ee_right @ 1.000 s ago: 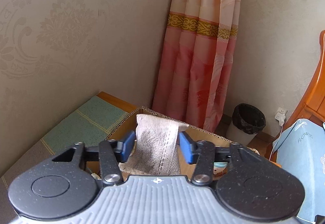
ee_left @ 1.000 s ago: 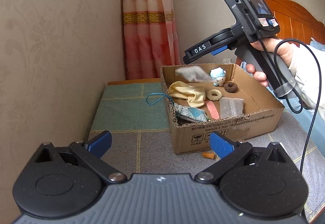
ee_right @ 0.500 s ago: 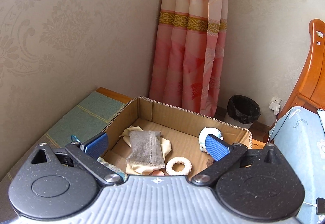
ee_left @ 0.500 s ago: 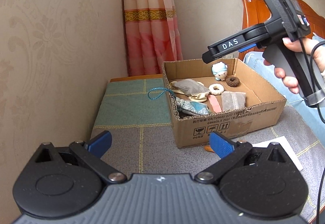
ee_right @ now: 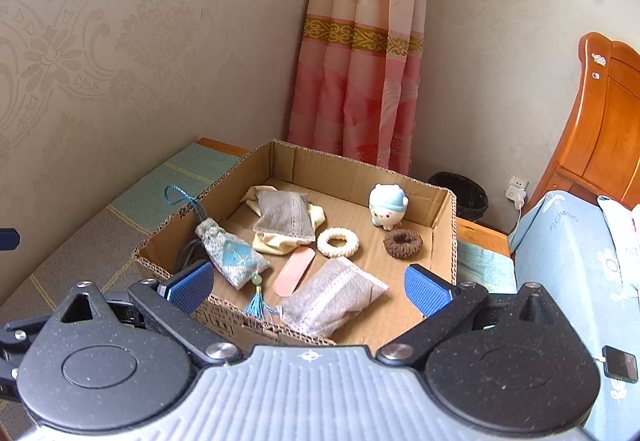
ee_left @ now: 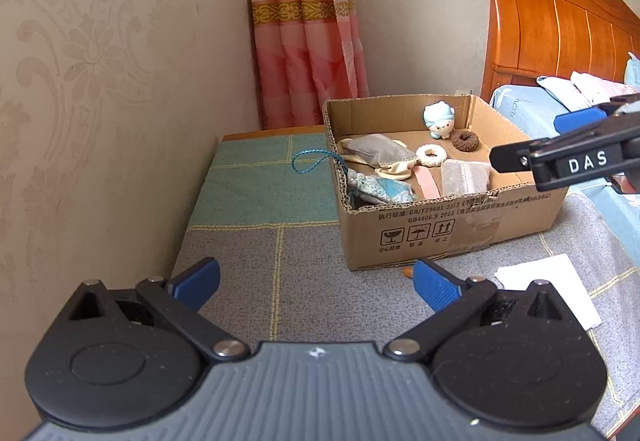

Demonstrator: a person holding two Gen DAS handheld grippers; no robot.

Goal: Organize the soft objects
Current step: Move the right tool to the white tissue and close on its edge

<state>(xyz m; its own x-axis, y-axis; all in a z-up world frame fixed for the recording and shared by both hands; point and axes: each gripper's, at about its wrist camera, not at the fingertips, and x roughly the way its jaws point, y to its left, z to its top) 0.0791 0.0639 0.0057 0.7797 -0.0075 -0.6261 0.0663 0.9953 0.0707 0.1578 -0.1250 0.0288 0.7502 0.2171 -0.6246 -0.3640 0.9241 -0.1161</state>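
A cardboard box (ee_left: pixel 460 225) (ee_right: pixel 248 177) stands on a patchwork cloth. In it lie a grey sachet (ee_right: pixel 285 216) (ee_left: pixel 376 155) on a cream cloth (ee_right: pixel 276 243), a second grey sachet (ee_right: pixel 332 295), a blue patterned pouch (ee_right: pixel 230 255) with a tassel, a pink strip (ee_right: pixel 294 275), a white ring (ee_right: pixel 338 242), a brown ring (ee_right: pixel 403 243) and a small blue-and-white plush (ee_right: pixel 386 206). My right gripper (ee_right: pixel 308 287) is open and empty, above the box's near edge; it also shows in the left wrist view (ee_left: pixel 568 161). My left gripper (ee_left: pixel 316 281) is open and empty, in front of the box.
A white paper (ee_left: pixel 548 289) and a small orange object (ee_left: pixel 407 272) lie on the cloth by the box. A wall is at the left, a pink curtain (ee_right: pixel 356 81) behind, a black bin (ee_right: pixel 460 195) and a wooden headboard (ee_left: pixel 560 29) at the right.
My right gripper opened and let the grey sachet drop onto the cream cloth in the box, then drew back and to the right. My left gripper stayed open.
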